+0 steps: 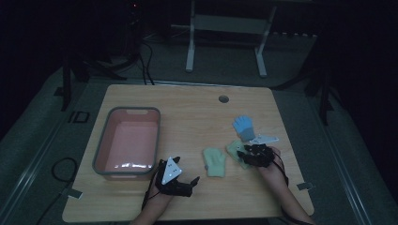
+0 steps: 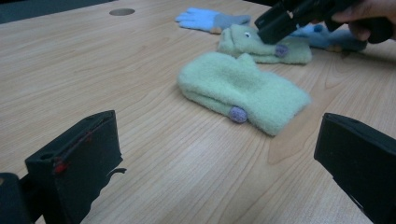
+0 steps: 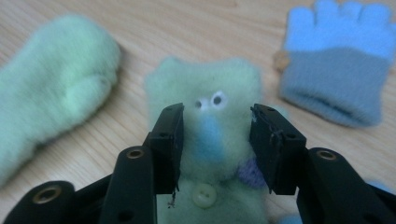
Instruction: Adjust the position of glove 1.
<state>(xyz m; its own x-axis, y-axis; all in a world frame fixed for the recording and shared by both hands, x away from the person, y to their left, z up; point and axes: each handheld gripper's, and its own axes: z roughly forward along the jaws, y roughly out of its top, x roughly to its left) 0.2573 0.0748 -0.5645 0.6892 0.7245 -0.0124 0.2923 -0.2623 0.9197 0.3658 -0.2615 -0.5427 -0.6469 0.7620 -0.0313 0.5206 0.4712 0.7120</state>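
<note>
Under the right gripper (image 3: 216,140) lies a green mitten with a face (image 3: 205,135), flat on the surface (image 1: 187,112), its cuff toward the person. The jaws stand partly spread over it, pads not pressing. Just left lies a plain green mitten (image 1: 215,161); a blue glove (image 1: 244,127) lies beyond. The left gripper (image 2: 219,154) rests wide open beside a pink bin (image 1: 101,150).
</note>
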